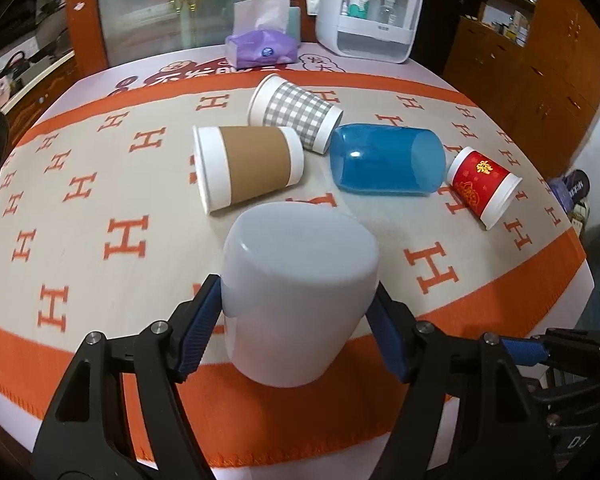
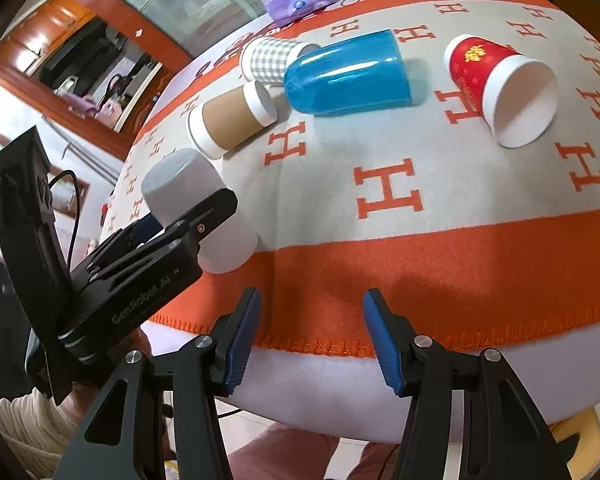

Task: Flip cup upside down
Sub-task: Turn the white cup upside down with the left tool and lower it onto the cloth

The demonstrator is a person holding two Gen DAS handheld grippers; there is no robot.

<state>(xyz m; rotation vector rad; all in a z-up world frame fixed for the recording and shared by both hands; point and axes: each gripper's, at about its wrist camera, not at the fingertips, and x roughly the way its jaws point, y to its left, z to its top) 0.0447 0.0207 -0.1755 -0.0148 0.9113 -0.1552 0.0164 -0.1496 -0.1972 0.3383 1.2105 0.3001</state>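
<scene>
A pale grey-white plastic cup (image 1: pixel 296 296) stands upside down, base up, on the orange band of the tablecloth (image 1: pixel 100 216). My left gripper (image 1: pixel 300 320) is shut on its sides, blue pads touching both walls. The same cup (image 2: pixel 180 192) shows at the left of the right wrist view, with the left gripper (image 2: pixel 172 232) around it. My right gripper (image 2: pixel 310 336) is open and empty, above the table's near edge.
Several cups lie on their sides farther back: a brown-sleeved one (image 1: pixel 248 166), a grey checked one (image 1: pixel 296 110), a blue plastic one (image 1: pixel 388 162) and a red paper one (image 1: pixel 484 186). A purple tissue pack (image 1: pixel 260 48) and a white organiser box (image 1: pixel 368 8) stand at the far edge.
</scene>
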